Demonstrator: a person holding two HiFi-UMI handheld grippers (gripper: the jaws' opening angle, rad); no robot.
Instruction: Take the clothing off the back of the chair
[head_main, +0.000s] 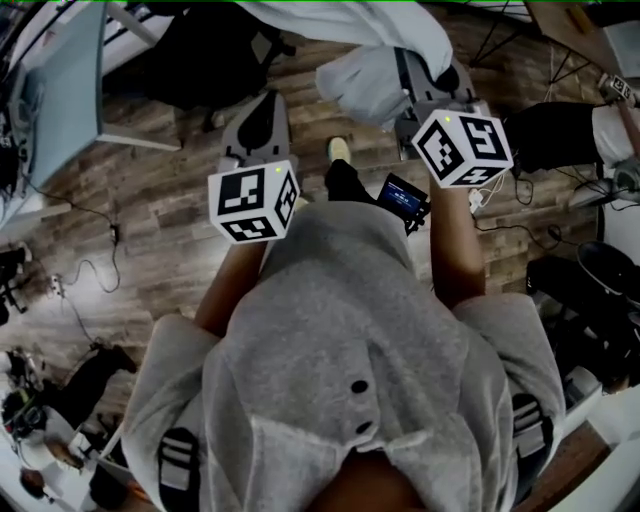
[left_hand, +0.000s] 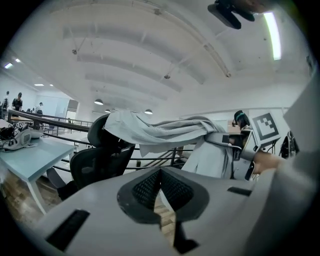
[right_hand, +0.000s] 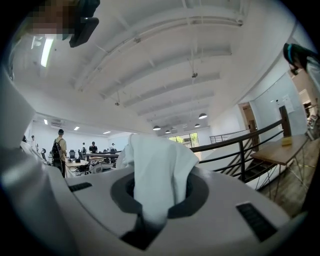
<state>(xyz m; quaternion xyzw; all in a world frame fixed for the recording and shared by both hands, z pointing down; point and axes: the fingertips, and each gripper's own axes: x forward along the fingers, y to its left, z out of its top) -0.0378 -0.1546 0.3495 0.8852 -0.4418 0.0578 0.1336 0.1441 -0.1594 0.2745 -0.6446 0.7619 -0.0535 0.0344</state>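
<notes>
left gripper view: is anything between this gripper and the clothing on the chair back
Nothing visible does. Only open air lies between the left gripper, jaws together and empty, and the white clothing draped over the black office chair. The right gripper clamps one end of that clothing.

One black chair (left_hand: 95, 160) is in sight, and one white garment (left_hand: 160, 129) lies over its back. Two grippers are on the near side of the chair, one left gripper (left_hand: 161, 174) and one right gripper (right_hand: 152, 200), each bearing one marker cube (head_main: 253, 201). One pale table (left_hand: 27, 157) stands left of the chair
</notes>
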